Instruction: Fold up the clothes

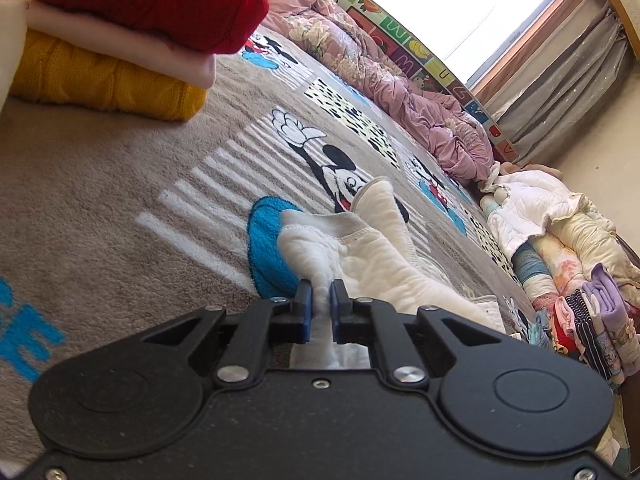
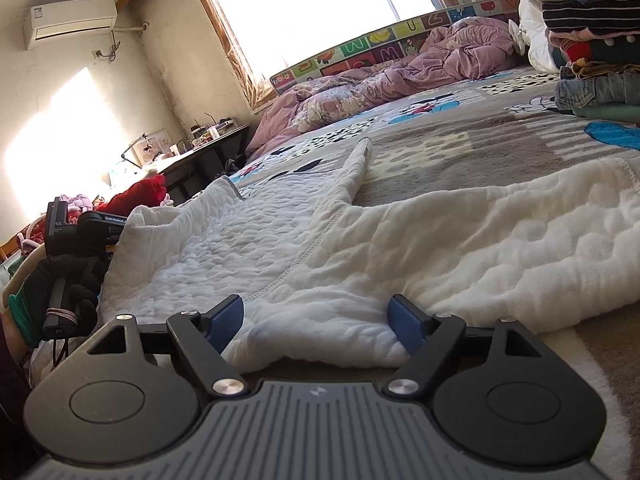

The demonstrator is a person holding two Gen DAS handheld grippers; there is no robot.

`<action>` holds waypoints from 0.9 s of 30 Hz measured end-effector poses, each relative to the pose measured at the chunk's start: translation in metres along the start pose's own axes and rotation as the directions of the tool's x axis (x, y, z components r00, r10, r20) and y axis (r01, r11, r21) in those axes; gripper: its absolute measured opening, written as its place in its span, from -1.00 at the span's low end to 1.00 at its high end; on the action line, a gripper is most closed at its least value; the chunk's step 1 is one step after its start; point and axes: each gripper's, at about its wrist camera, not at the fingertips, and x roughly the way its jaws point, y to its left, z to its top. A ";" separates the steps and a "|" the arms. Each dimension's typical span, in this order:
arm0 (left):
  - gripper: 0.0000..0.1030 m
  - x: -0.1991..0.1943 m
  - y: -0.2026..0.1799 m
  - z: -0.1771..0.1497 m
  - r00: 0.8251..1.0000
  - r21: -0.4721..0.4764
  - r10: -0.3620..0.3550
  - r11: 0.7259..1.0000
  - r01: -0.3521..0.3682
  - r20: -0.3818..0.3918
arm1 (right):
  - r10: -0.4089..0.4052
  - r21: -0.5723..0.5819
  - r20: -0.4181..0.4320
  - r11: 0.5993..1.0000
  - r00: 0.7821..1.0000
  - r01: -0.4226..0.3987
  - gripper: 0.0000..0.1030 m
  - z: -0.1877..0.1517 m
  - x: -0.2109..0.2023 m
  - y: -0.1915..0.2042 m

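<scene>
Well, our left tongs (image 1: 321, 300) pinch the soft, floppy white top (image 2: 360, 248) tight, our right tongs (image 2: 316, 322) gape wide around its edge, so we grab edges

Bed under a grey cartoon-mouse blanket (image 2: 460, 160)

I see the white quilted garment (image 2: 320, 248) spread flat near me, a rumpled pink duvet (image 2: 400, 76) along the far edge, and folded clothes stacked far right (image 2: 596, 60) and near left (image 1: 132, 28).
</scene>
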 end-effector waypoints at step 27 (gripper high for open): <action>-0.87 -0.112 0.013 -0.017 0.927 0.082 0.203 0.967 -0.240 0.317 | -0.017 -0.017 0.014 1.000 1.000 0.017 0.54 -0.003 -0.001 0.003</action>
